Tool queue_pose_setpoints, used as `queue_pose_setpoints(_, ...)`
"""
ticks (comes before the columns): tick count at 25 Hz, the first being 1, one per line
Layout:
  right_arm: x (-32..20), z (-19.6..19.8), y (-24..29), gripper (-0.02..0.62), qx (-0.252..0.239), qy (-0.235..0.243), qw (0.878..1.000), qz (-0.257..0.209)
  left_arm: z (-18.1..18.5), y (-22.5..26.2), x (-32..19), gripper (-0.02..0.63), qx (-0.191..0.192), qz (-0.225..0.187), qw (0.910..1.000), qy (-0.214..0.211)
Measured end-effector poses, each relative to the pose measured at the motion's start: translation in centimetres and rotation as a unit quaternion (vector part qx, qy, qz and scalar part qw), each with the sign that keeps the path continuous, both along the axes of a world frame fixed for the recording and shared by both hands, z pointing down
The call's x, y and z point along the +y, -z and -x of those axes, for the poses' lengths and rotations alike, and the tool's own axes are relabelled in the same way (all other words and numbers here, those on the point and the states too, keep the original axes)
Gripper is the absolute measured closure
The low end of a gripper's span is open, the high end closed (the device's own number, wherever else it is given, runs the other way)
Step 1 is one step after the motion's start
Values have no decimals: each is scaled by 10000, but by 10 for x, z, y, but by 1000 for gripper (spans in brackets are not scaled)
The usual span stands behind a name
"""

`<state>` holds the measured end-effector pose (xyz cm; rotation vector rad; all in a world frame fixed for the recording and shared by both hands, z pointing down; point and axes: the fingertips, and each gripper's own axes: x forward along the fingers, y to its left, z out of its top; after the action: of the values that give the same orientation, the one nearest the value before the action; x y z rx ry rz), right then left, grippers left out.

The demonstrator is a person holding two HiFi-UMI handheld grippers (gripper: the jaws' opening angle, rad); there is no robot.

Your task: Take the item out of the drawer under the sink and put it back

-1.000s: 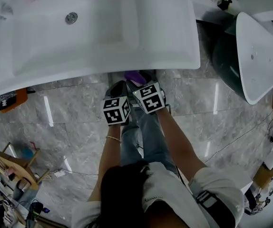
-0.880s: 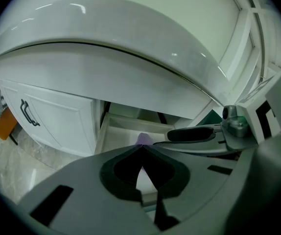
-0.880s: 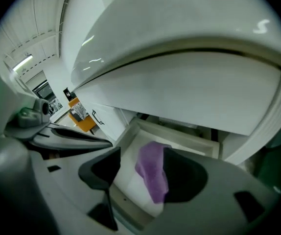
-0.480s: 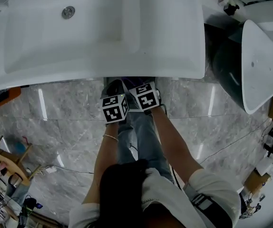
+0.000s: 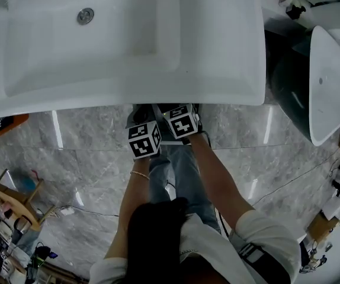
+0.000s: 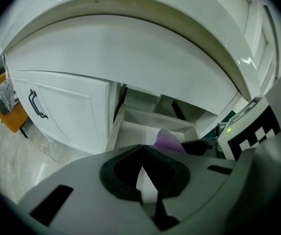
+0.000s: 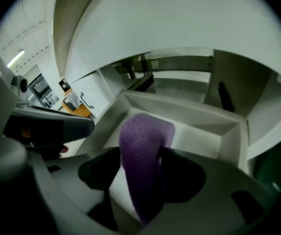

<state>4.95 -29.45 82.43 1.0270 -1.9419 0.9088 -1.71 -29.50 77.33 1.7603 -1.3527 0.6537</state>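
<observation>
One white rectangular ceramic sink [image 5: 128, 40] fills the top of the head view, with a single round metal drain [image 5: 85, 16] in its upper left. Just below its front rim, at mid-frame, sit two marker cubes: the left one [image 5: 144, 139] and the right one [image 5: 183, 122], almost touching. One grey marbled floor [image 5: 69, 152] spreads beneath them.

There are two grippers. The left gripper [image 6: 141, 155] has its jaws pressed together with nothing between them. The right gripper [image 7: 143, 180] is clamped on the one soft purple spongy item [image 7: 140, 136], which stands up between its jaws and curls over at the top.

One white drawer [image 7: 199, 131] stands pulled out under the sink, at the centre of both gripper views. The purple item is held over its open front part; whether it touches the drawer bottom cannot be told. At the left of the left gripper view is one white cabinet door [image 6: 67, 111] with one dark handle [image 6: 36, 105].

Against a second ago, both cubes have moved up to the sink's rim, and the purple item, then showing just above the right cube in the head view, is now hidden beneath the rim.
</observation>
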Motion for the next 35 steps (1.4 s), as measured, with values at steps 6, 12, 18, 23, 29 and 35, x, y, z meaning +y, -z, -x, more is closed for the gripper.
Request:
queue_pose_setpoints(6,0,-2,-11,418,229,80,9996,129,-2,-4,2,601,205,115,9996,177)
queue_pose_setpoints(12,-6,-5,-6,480,282,-131,9995,82,-5,-3,3,601,297,175,9993,110)
queue_pose_setpoints(18,-8,-6,17,494,228,-192,9994,-151,2,2,9,601,330,255,9990,131)
queue_pose_setpoints(23,0,-1,42,494,98,-102,9995,-271,5,18,13,601,360,236,9990,96)
queue_pose_setpoints(29,16,5,74,495,67,-152,9994,-303,10,42,22,601,408,179,9990,17)
queue_pose_setpoints(35,35,9,103,495,41,-236,9990,-371,11,65,41,601,435,123,9988,-198)
